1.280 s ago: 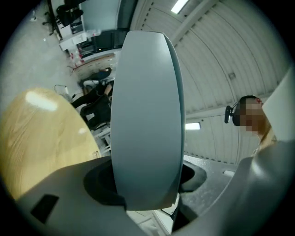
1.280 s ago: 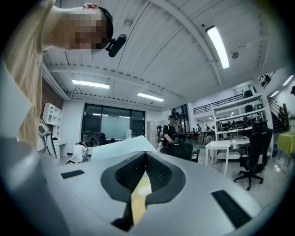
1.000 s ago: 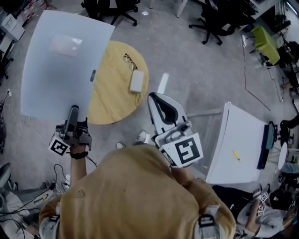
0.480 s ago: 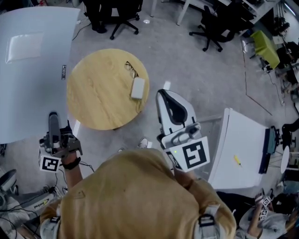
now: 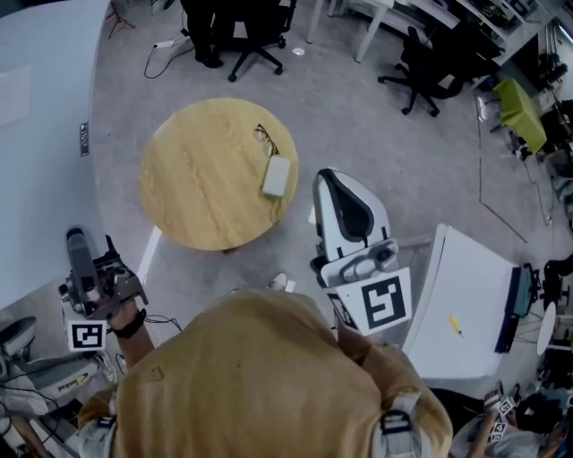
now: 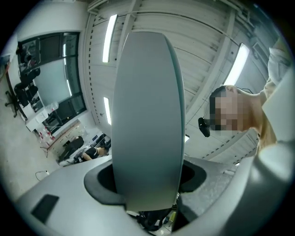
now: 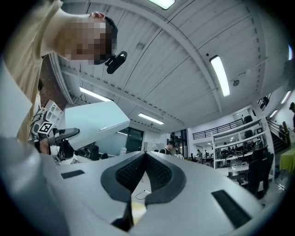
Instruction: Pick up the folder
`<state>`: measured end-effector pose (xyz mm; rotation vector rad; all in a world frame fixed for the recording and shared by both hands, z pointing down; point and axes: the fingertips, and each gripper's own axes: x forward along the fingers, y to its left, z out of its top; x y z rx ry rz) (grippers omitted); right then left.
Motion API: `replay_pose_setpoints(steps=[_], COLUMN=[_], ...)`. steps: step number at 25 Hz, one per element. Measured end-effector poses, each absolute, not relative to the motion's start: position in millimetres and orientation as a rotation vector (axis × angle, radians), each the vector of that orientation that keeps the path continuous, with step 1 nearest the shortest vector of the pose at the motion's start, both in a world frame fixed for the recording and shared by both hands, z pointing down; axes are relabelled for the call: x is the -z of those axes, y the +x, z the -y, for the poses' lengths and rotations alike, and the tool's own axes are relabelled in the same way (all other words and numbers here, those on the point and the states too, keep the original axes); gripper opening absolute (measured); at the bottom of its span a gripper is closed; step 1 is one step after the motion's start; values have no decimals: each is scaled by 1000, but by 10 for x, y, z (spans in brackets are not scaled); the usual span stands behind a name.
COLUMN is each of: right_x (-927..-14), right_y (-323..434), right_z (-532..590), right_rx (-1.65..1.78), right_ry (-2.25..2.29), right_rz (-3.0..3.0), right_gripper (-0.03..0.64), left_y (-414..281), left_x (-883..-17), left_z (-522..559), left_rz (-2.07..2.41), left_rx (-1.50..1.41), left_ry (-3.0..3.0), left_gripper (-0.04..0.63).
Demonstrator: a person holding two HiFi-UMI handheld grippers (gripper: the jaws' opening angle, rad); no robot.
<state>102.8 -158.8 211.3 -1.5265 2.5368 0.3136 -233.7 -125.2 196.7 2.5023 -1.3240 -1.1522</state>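
The folder (image 5: 45,143) is a large pale blue-grey sheet that fills the upper left of the head view, lifted off the round table. My left gripper (image 5: 82,255) is shut on its near edge, low at the left. In the left gripper view the folder (image 6: 147,106) stands edge-on between the jaws and rises toward the ceiling. My right gripper (image 5: 345,210) hangs in mid-air right of the table, jaws shut with nothing between them. The right gripper view shows its pads (image 7: 159,173) meeting at the tip, with the folder (image 7: 92,124) off to the left.
A round wooden table (image 5: 192,188) carries a pair of glasses (image 5: 265,137) and a small white case (image 5: 277,175). Office chairs (image 5: 242,27) stand behind it. A white table (image 5: 466,286) with a yellow pen (image 5: 456,325) is at the right.
The folder has come off the round table and swung up and to the left with my left gripper. The right gripper has risen a little.
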Motion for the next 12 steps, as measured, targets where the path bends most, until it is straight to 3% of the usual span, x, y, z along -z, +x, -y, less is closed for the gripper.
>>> replay_pose_setpoints(steps=[12], right_x=[-1911], right_y=[1022], right_z=[1686], right_rx=[-431], right_ry=[-1468], right_rz=[-2538], right_gripper=[0], left_y=[-2715], left_x=[-1427], left_z=[863], left_rz=[1691], left_rx=[1144], left_ry=[2614], left_gripper=[278])
